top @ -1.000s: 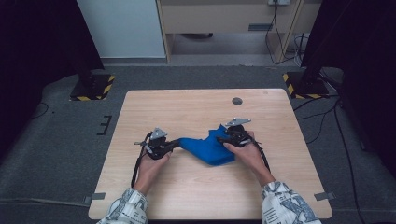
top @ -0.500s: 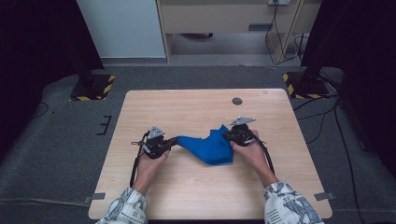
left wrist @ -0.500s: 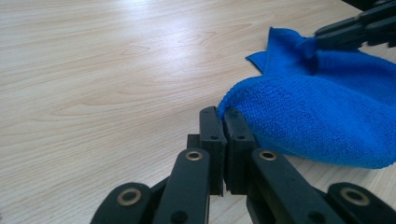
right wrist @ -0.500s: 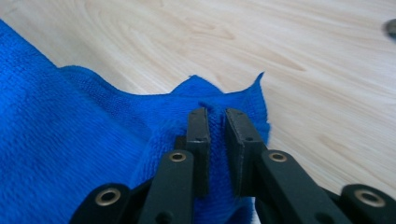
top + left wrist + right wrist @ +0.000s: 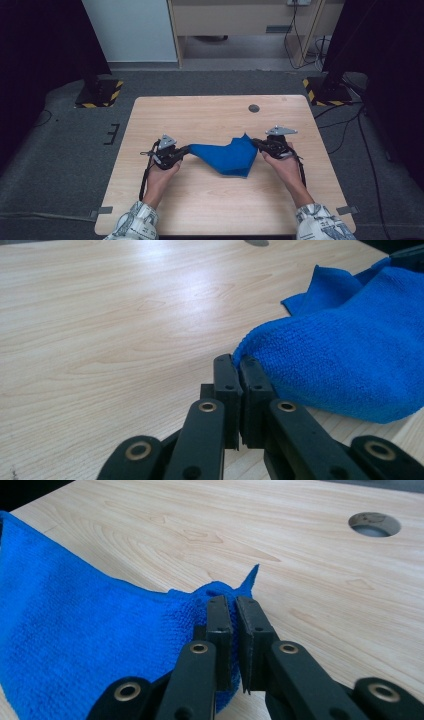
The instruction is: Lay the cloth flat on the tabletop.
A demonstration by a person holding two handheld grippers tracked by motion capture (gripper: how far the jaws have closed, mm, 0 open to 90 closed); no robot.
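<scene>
A blue microfibre cloth (image 5: 225, 155) hangs stretched between my two grippers over the wooden table (image 5: 200, 115). My left gripper (image 5: 187, 149) is shut on the cloth's left corner; in the left gripper view its jaws (image 5: 239, 365) pinch the folded edge of the cloth (image 5: 340, 365). My right gripper (image 5: 255, 142) holds the raised right corner. In the right gripper view the cloth (image 5: 75, 640) runs in between the jaws (image 5: 232, 605), which have just been closing on it, and a small tip pokes out past them. The cloth's lower part sags onto the table.
A round cable hole (image 5: 254, 108) sits in the table behind the right gripper, seen also in the right gripper view (image 5: 374, 524). Bare wood lies all around the cloth. Black stands with yellow-striped bases (image 5: 97, 94) flank the table on the floor.
My right gripper closed on the cloth's right corner and moved right and slightly up, pulling the cloth wider. The left gripper stayed put.
</scene>
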